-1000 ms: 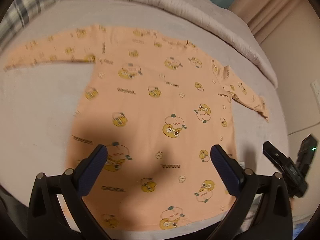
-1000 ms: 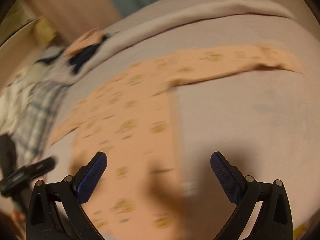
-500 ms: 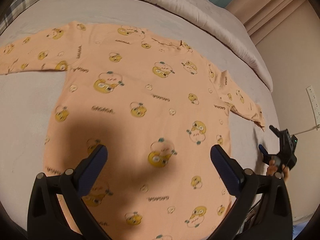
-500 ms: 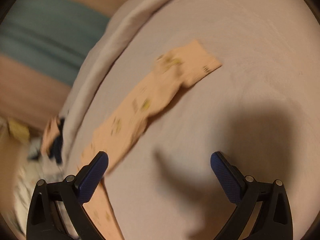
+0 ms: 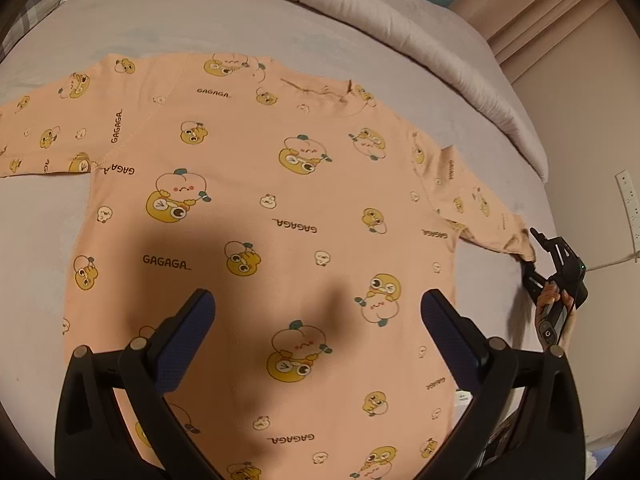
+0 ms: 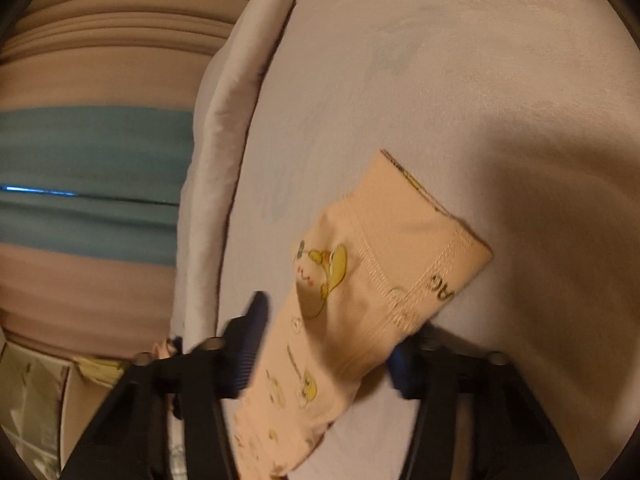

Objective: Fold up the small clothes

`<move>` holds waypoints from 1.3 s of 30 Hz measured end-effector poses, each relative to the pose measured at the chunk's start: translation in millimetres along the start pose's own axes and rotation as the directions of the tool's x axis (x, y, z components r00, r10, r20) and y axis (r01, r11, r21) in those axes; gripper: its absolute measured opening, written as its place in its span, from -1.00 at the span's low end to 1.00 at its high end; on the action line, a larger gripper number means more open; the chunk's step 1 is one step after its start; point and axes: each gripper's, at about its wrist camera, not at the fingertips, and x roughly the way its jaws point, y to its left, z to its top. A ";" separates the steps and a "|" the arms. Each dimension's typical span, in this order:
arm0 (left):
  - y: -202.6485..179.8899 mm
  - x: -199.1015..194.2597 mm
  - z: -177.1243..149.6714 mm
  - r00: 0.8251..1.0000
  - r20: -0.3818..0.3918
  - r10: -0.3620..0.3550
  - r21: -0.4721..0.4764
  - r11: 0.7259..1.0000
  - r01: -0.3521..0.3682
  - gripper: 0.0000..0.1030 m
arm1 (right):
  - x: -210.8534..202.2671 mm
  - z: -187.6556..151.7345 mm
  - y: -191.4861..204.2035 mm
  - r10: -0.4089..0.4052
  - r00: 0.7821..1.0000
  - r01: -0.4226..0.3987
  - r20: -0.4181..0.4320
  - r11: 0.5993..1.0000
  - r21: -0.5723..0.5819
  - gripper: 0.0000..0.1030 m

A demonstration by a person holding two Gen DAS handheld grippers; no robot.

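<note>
Shirt: the peach long-sleeved shirt [image 5: 256,216] lies flat and spread out on the bed [image 5: 44,240], collar toward the far edge where the rolled duvet [image 5: 360,12] runs, hem toward you. It is printed with yellow cartoon figures and the word GAGAGA.

Sleeves: one sleeve stretches out to the left edge of the left wrist view; the other slants toward the bed's right edge, where its cuff [image 6: 420,264] lies.

Left gripper: your left gripper [image 5: 318,320] hangs over the lower middle of the shirt body, its fingers [image 5: 188,332] spread wide and holding nothing; its shadow falls on the fabric beneath.

Right gripper: your right gripper [image 6: 326,344] sits at the end of the right sleeve. The cuff lies between its blue-padded fingers [image 6: 248,344], with one pad just beside the cloth on the left and the other partly hidden under the fabric on the right. The view is blurred, so you cannot tell whether the fingers are pinching the sleeve or only straddling it.

From the left wrist view: the right gripper [image 5: 554,272] shows at the bed's right edge, touching the sleeve end, with your hand [image 5: 556,300] around its handle.

Background: curtains [image 6: 92,184] hang beyond the duvet.
</note>
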 end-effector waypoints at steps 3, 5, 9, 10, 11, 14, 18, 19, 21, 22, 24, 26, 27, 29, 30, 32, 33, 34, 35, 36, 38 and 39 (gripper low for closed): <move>3.7 1.1 0.8 1.000 -0.003 0.006 -0.001 1.000 -0.006 0.99 | -5.8 -3.5 -4.9 -0.035 0.999 0.035 0.024 0.999 -0.019 -0.75; 6.7 -0.9 1.1 1.000 0.004 0.015 0.003 1.000 -0.015 0.99 | -18.5 -10.7 -3.5 -0.051 0.996 0.055 0.071 0.997 -0.062 -0.82; 16.4 -5.7 1.5 0.999 0.021 0.037 -0.002 0.999 -0.037 0.99 | -23.1 -19.5 31.3 -0.094 0.985 0.127 0.146 0.963 -0.236 -0.83; 21.3 -7.7 1.0 0.999 0.025 0.035 -0.014 0.999 -0.035 0.99 | -22.0 -24.7 46.5 -0.107 0.982 0.151 0.157 0.941 -0.302 -0.83; 25.5 -8.8 2.2 0.999 0.027 0.030 -0.027 0.999 -0.029 0.99 | -24.0 -34.9 63.4 -0.118 0.980 0.173 0.163 0.907 -0.385 -0.84; 40.3 -16.5 1.7 0.999 0.039 0.012 -0.070 0.998 -0.010 0.99 | -18.4 -69.1 114.0 -0.158 0.969 0.243 0.191 0.761 -0.602 -0.84; 57.9 -31.7 0.5 0.997 0.071 0.011 -0.105 0.994 -0.003 0.99 | 5.3 -161.8 194.0 -0.173 0.955 0.290 0.241 0.365 -0.885 -0.84; 64.7 -37.2 -0.3 0.996 0.084 0.011 -0.117 0.993 -0.001 0.99 | 14.0 -179.1 205.5 -0.172 0.954 0.287 0.245 0.293 -0.912 -0.84; 75.7 -46.5 -2.2 0.995 0.102 0.015 -0.138 0.990 -0.001 0.99 | 35.1 -235.1 228.7 -0.165 0.956 0.261 0.243 0.103 -0.960 -0.84; 82.8 -51.7 -3.3 0.993 0.112 0.019 -0.152 0.988 -0.002 0.99 | 44.6 -254.4 234.8 -0.164 0.958 0.246 0.235 0.050 -0.968 -0.84; 94.6 -59.7 -5.0 0.992 0.126 0.028 -0.173 0.985 -0.006 0.99 | 70.8 -295.2 248.7 -0.163 0.963 0.211 0.215 -0.046 -0.976 -0.84; 107.8 -67.5 -7.8 0.989 0.139 0.043 -0.197 0.980 -0.015 0.99 | 95.7 -337.3 258.6 -0.153 0.968 0.178 0.198 -0.139 -0.974 -0.84; 112.6 -70.0 -9.0 0.989 0.142 0.051 -0.208 0.978 -0.020 0.99 | 102.6 -366.7 258.2 -0.141 0.972 0.161 0.190 -0.196 -0.967 -0.84; 126.6 -75.8 -12.1 0.987 0.149 0.067 -0.237 0.971 -0.030 0.99 | 118.9 -413.7 247.2 -0.157 0.972 0.123 0.174 -0.289 -0.950 -0.74; 131.2 -77.9 -13.6 0.986 0.152 0.071 -0.248 0.968 -0.031 0.99 | 128.4 -436.0 239.7 -0.201 0.969 0.075 0.145 -0.317 -0.945 -0.60; 141.2 -81.5 -16.5 0.985 0.154 0.078 -0.270 0.962 -0.034 0.99 | 136.9 -467.3 224.8 -0.255 0.966 -0.048 0.048 -0.357 -0.933 -0.31; 143.2 -81.8 -16.7 0.985 0.153 0.080 -0.276 0.960 -0.035 0.99 | 135.1 -476.7 216.2 -0.266 0.964 -0.092 0.011 -0.371 -0.924 -0.25; 145.1 -81.7 -17.1 0.985 0.151 0.082 -0.281 0.959 -0.037 0.99 | 133.0 -484.1 210.0 -0.269 0.963 -0.112 -0.006 -0.381 -0.918 -0.25; 147.1 -81.5 -17.2 0.985 0.149 0.081 -0.283 0.958 -0.036 0.99 | 131.0 -486.4 207.7 -0.270 0.963 -0.119 -0.012 -0.383 -0.916 -0.24; 147.3 -79.7 -16.4 0.986 0.145 0.076 -0.284 0.958 -0.032 0.99 | 127.9 -483.6 207.3 -0.275 0.961 -0.130 -0.026 -0.367 -0.921 -0.23; 145.9 -76.7 -14.5 0.988 0.144 0.056 -0.280 0.960 -0.014 0.99 | 118.0 -462.0 213.3 -0.297 0.951 -0.174 -0.091 -0.268 -0.947 -0.22; 143.1 -73.8 -12.2 0.988 0.147 0.037 -0.273 0.962 0.005 0.99 | 113.3 -445.4 218.6 -0.301 0.941 -0.213 -0.153 -0.177 -0.961 -0.10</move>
